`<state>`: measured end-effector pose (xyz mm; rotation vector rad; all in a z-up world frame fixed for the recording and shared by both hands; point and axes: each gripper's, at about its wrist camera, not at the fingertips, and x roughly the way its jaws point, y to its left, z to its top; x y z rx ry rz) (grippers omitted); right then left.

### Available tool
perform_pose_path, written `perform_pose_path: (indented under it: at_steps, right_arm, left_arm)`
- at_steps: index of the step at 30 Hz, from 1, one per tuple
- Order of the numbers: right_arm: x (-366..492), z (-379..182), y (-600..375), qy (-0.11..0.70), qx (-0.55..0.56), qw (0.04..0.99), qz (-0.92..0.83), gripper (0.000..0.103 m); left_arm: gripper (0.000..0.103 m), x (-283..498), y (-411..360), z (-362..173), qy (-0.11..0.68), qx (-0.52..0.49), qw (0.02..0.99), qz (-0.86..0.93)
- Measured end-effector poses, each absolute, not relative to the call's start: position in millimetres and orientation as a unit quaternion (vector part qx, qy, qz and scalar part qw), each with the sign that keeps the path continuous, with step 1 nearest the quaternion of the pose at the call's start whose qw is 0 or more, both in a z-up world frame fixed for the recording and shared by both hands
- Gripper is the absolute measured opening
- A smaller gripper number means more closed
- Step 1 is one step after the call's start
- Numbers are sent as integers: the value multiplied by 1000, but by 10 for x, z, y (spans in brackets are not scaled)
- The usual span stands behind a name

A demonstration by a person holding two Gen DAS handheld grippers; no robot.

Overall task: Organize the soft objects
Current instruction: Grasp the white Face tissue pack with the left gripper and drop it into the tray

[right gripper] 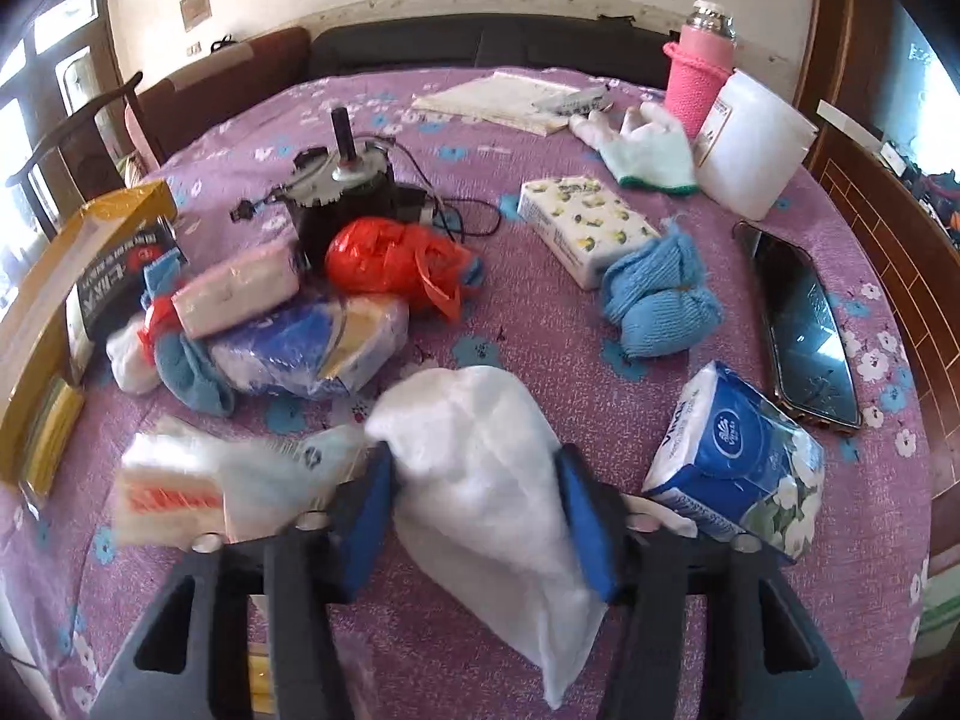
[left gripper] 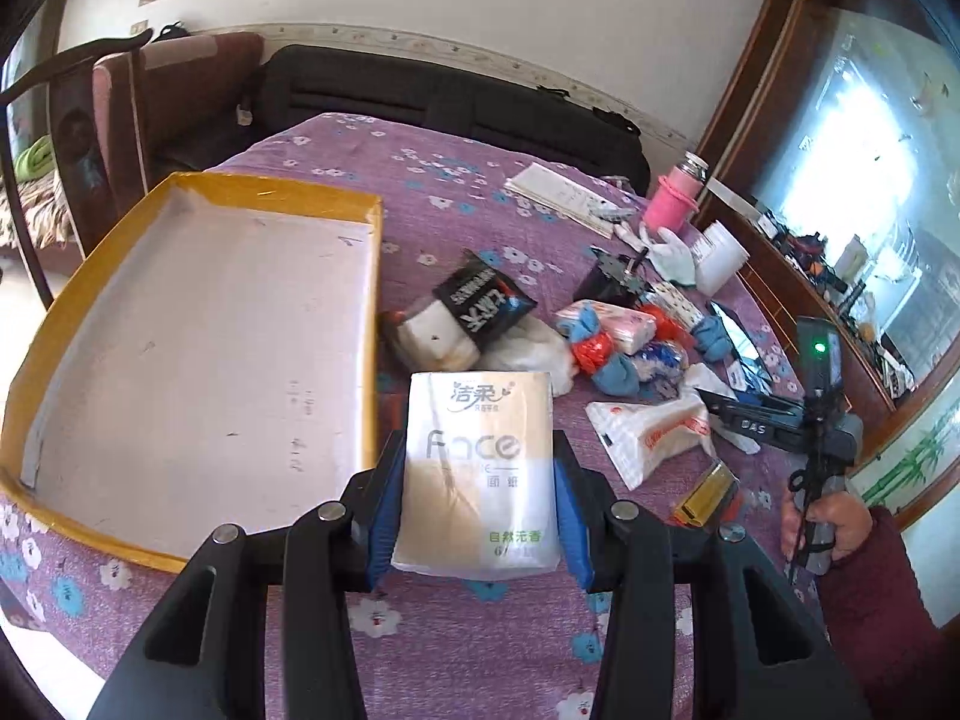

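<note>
- The left claw (left gripper: 477, 471) squeezed a white tissue pack (left gripper: 477, 468), held up just beside the yellow box (left gripper: 180, 330).
- The right claw (right gripper: 477, 501) pinched a soft white cloth bag (right gripper: 486, 468) above the purple flowery surface (right gripper: 540, 330).
- Blue socks (right gripper: 657, 294) and a red bag (right gripper: 390, 261) lay farther back.

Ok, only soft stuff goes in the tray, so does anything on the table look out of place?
Yes: a black motor with trailing wires and a phone lie among the soft packs. Both are hard.
</note>
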<state>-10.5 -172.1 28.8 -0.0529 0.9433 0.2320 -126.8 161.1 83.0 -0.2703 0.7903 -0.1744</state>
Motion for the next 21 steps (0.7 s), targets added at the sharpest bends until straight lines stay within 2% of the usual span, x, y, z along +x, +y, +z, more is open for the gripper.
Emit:
perform_pose_path:
  at_steps: [1,6,12,16,21]
  right_arm:
    - [-129,309,-1758,454,-9,884,113,23]
    - [-350,749,-1808,407,29,907,109,23]
    - [-381,1363,-1296,374,80,896,225,23]
    - [-68,1388,-557,404,132,846,321,23]
    - [386,1162,317,445,149,811,349,24]
  left_arm:
    - [43,-1276,1658,828,383,-135,910,-83]
    - [43,-1233,1951,911,379,-153,910,-74]
    - [43,-875,2364,1145,380,-182,904,-66]
    - [43,-387,2632,1097,395,-206,894,-43]
    - [44,246,2973,796,418,-259,870,-21]
